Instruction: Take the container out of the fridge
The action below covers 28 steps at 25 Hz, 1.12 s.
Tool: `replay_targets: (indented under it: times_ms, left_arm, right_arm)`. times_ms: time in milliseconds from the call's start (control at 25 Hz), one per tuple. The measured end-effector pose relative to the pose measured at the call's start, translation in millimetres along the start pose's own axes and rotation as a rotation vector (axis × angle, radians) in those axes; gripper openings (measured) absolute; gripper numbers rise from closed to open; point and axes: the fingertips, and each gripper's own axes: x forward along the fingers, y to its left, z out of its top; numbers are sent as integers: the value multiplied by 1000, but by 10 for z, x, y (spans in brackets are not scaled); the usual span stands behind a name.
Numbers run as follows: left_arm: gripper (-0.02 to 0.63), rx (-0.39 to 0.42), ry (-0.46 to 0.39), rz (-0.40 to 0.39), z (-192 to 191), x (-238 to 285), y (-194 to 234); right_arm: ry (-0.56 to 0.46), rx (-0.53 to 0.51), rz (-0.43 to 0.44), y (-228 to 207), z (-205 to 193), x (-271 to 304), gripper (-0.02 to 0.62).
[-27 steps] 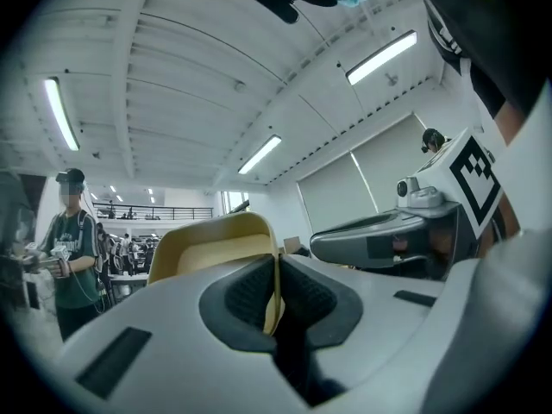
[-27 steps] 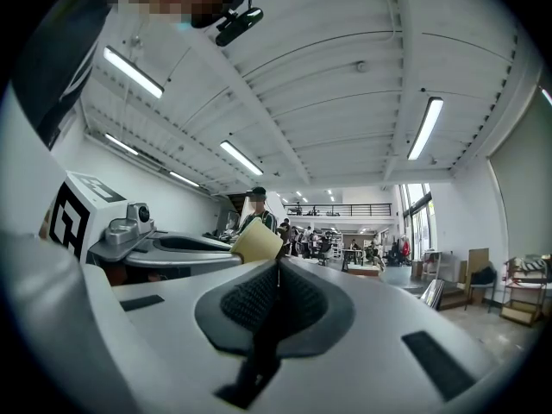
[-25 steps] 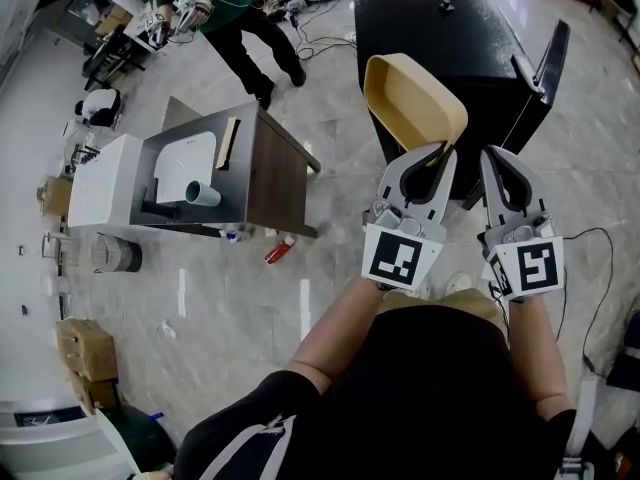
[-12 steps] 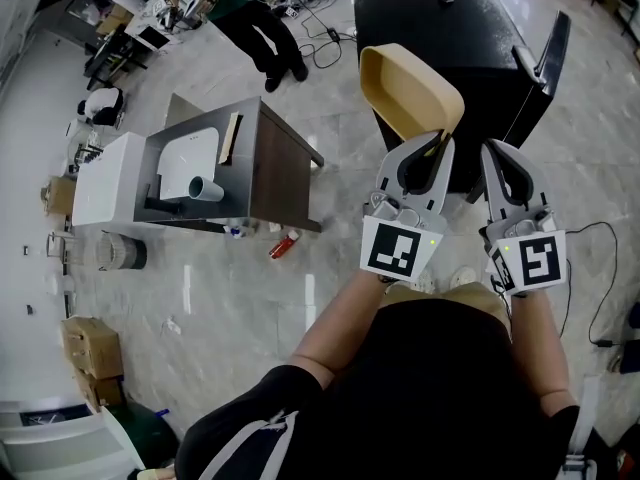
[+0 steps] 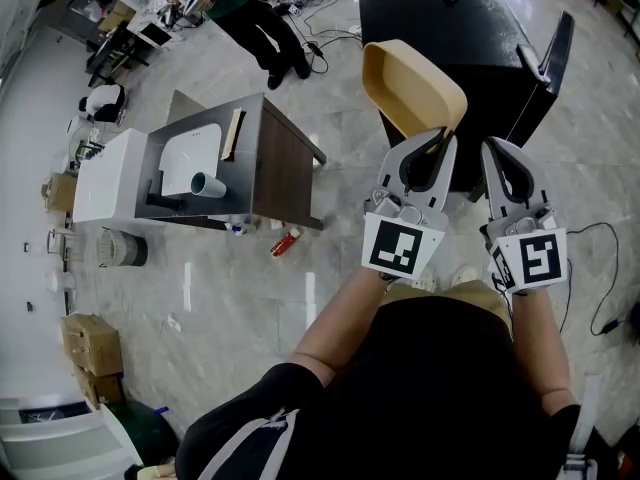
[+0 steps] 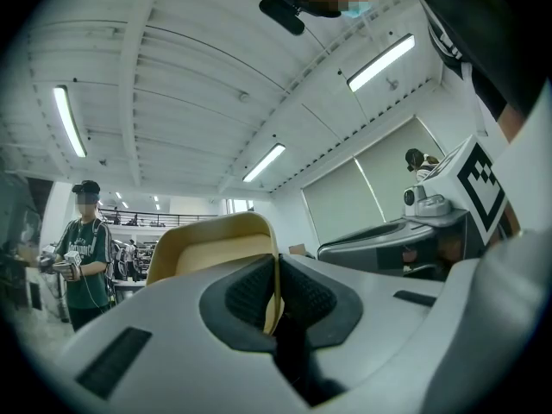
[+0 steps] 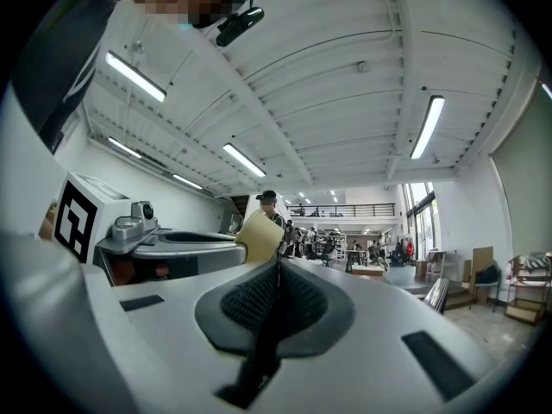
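Note:
A tan, empty container [image 5: 410,86] is held tilted in the air in front of the black fridge [image 5: 470,28], whose door [image 5: 552,56] stands open at the right. My left gripper [image 5: 440,140] is shut on the container's near rim. In the left gripper view the rim of the container [image 6: 207,248] runs down between the closed pads of the left gripper [image 6: 276,287]. My right gripper [image 5: 497,148] hangs just right of it, shut on nothing. In the right gripper view the right gripper [image 7: 278,287] has its pads pressed together, and the container [image 7: 259,235] shows at the left.
A dark wooden table [image 5: 285,168] stands to the left, with a white cup [image 5: 207,186] lying by a white unit. A red can [image 5: 283,242] lies on the floor. A person in green [image 5: 235,3] stands at the far left, with cables [image 5: 330,30] nearby.
Both grippers and the container have risen very slightly. The person in green at the back has stepped a little to the left.

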Motion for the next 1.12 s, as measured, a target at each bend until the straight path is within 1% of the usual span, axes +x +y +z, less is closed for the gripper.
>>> replay_targets:
  times_ms: [160, 1120]
  left_arm:
    - [35, -2, 2, 1, -27, -19, 6]
    - [35, -4, 18, 8, -38, -5, -22]
  right_arm:
    - [15, -45, 2, 51, -21, 4, 35]
    - [15, -20, 19, 19, 4, -3, 35]
